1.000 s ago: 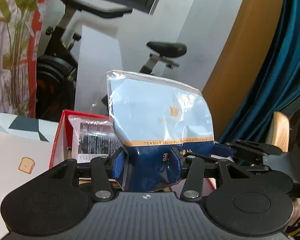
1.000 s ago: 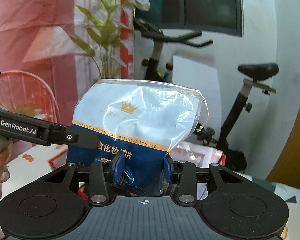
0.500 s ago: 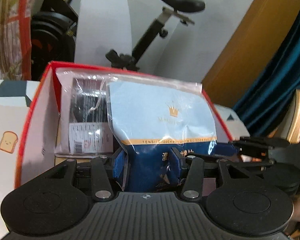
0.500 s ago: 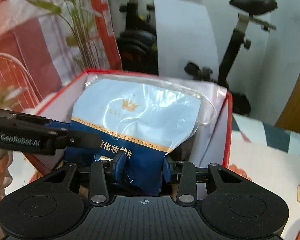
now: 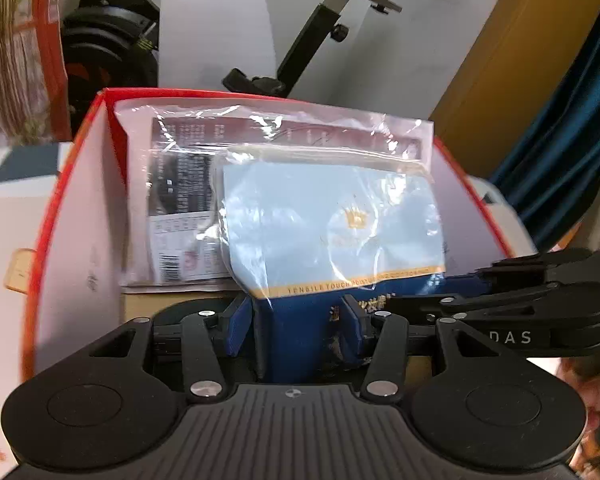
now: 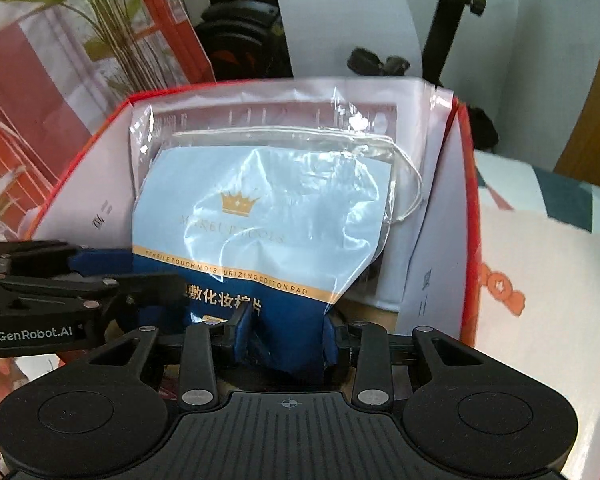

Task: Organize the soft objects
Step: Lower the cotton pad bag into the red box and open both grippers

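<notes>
now the blue cotton pad pouch [image 5: 332,220] sits low inside the red box [image 5: 80,184], filling the middle of both wrist views, where a second ago it hung in the air above the box with the exercise bike behind it. that drop means the placing step is nearly done; my guess is that only the release is left. the left gripper [image 5: 296,320] is clamped on the dark blue bottom edge of the pouch, its blue pads pressed against the plastic at lower centre. the right gripper [image 6: 286,334] pinches the same bottom edge, and its jaws are closing a little further on the soft pack, which bunches between them. behind the pouch, toward the top of the frame, a clear flat packet [image 5: 188,184] with dark print and a barcode leans against the back wall of the box. counted: one red box, two soft packs in it (one pouch, one clear packet), two grippers, both on the pouch. an exercise bike [image 5: 340,4] stands beyond the box at upper centre, and a plant [image 6: 100,28] shows at upper left of the right view.
</notes>
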Available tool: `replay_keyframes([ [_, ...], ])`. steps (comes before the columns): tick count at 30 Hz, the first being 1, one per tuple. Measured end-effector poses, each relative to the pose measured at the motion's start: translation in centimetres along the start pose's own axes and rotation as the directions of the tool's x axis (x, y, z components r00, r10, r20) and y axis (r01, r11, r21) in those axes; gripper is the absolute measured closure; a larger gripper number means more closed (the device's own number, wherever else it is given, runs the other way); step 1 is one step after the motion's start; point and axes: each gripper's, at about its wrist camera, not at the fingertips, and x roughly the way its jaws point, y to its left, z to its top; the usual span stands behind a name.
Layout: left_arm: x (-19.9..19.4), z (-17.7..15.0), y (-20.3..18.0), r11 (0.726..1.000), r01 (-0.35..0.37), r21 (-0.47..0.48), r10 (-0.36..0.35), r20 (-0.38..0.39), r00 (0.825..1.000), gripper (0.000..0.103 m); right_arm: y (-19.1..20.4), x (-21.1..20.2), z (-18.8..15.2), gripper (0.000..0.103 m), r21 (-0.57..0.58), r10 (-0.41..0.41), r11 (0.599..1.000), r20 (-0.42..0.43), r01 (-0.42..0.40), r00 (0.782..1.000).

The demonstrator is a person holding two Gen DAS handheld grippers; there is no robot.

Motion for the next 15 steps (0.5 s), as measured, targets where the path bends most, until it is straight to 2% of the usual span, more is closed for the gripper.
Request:
replay_keyframes([
  [6,-1.9,0.1,-0.4,0.999,-0.026,0.044,0.023,0.062,0.998,0.052,0.7,1.2,-0.3,0.073,0.021,-0.028,0.999,-0.045,0.029,0.999],
  [10,-2.3,0.2,-0.8,0.996,-0.069,0.061,0.063,0.088,0.994,0.052,1.0,1.5,-0.3,0.072,0.052,-0.044,0.998,-0.061,0.048,0.997],
  [13,-2.8,0.3,-0.7,0.997,-0.070,0.041,0.065,0.098,0.993,0.051,1.0,1.3,-0.4,0.068,0.052,-0.065,0.996,-0.049,0.067,0.997],
  [15,-3.3,0.3,-0.6,0.995,-0.088,0.036,0.084,0.116,0.990,0.051,1.6,0.5,-0.6,0.065,0.007,-0.109,0.994,-0.005,0.109,0.994],
])
